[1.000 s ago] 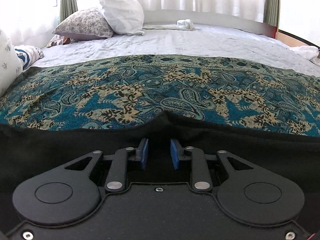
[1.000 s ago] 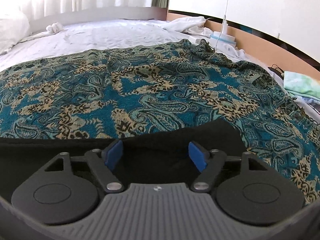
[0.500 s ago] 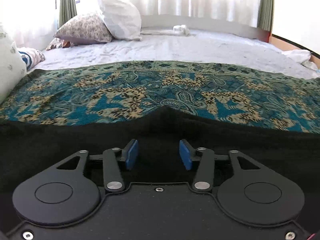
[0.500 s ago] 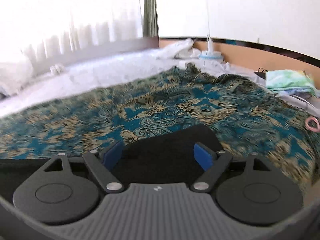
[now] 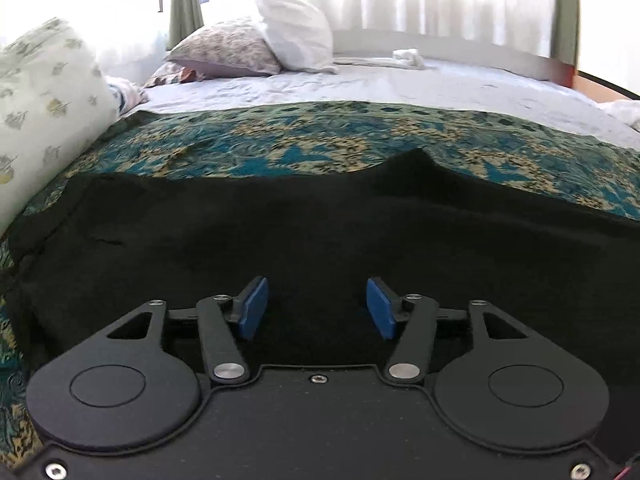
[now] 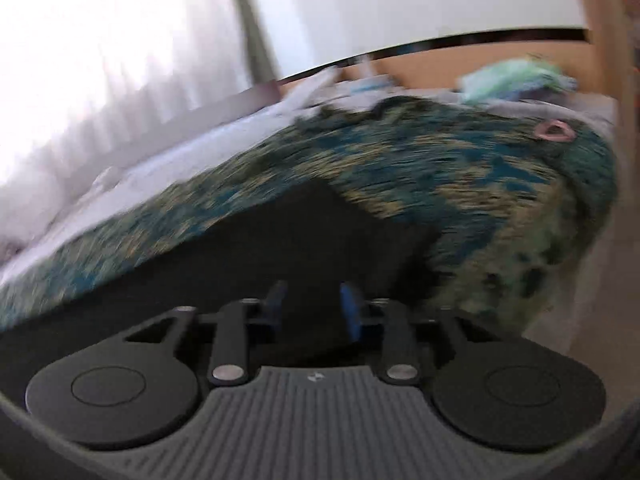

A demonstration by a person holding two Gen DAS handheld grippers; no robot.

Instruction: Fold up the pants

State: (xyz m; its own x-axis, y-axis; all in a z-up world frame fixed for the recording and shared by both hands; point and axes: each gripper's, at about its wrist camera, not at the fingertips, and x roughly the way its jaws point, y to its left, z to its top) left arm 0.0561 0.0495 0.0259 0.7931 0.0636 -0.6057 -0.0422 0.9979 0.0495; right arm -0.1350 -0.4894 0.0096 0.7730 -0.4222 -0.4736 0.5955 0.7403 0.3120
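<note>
The black pants (image 5: 320, 232) lie spread on the teal paisley blanket (image 5: 320, 148) on the bed. My left gripper (image 5: 316, 308) is open and empty, just above the black cloth, with its blue pads wide apart. In the right wrist view, which is tilted and blurred by motion, the pants (image 6: 304, 236) end in a rounded edge on the blanket (image 6: 460, 184). My right gripper (image 6: 312, 304) hangs over that end with its jaws narrowed, a gap still between the pads, and no cloth seen between them.
Pillows (image 5: 280, 40) lie at the head of the bed and a patterned pillow (image 5: 44, 120) at the left. A white sheet (image 5: 400, 84) covers the far half. A pink ring (image 6: 554, 131) and green cloth (image 6: 512, 76) lie near the bed's right edge.
My left gripper opened wider and pulled back, showing more of the pants. My right gripper swung and tilted quickly, and its jaws narrowed from wide open.
</note>
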